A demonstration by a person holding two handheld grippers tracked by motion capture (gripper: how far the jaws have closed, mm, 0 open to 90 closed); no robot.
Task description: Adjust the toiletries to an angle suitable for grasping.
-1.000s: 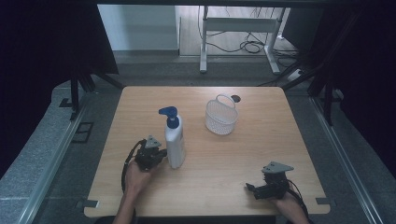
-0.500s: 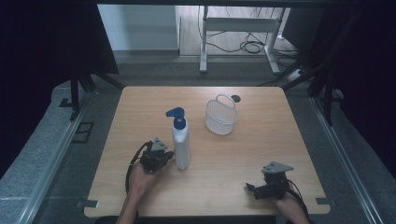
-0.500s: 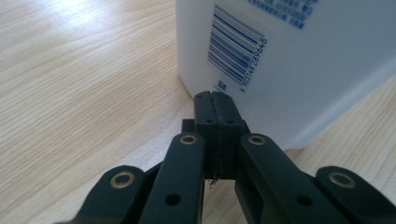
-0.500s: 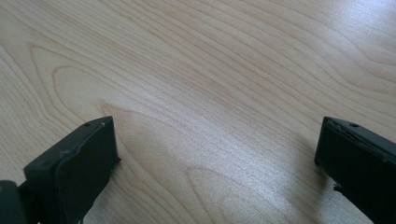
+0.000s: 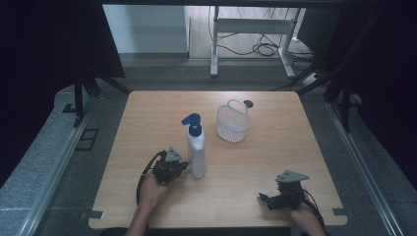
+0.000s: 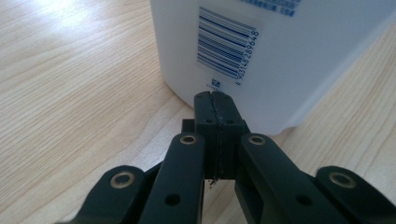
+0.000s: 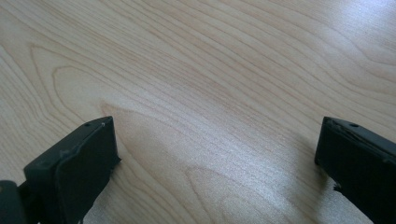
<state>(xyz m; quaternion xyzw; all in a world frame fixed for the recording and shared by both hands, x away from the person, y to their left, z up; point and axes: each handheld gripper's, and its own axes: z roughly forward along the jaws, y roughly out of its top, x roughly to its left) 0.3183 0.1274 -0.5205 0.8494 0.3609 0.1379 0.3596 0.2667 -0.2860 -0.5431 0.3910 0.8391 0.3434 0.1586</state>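
Pump bottle [image 5: 196, 147] stands upright near the table's [image 5: 275, 162] middle, just short of the white basket [image 5: 232, 121], because we nudge its base with our left gripper [image 6: 215, 100] pinched shut on nothing, while our right gripper [image 7: 215, 154] rests gaping wide.

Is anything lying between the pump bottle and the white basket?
Nothing; in the high view only bare table separates the pump bottle from the white basket.

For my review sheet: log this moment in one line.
left gripper: shut, tips against pump bottle | right gripper: open, empty | basket: untouched
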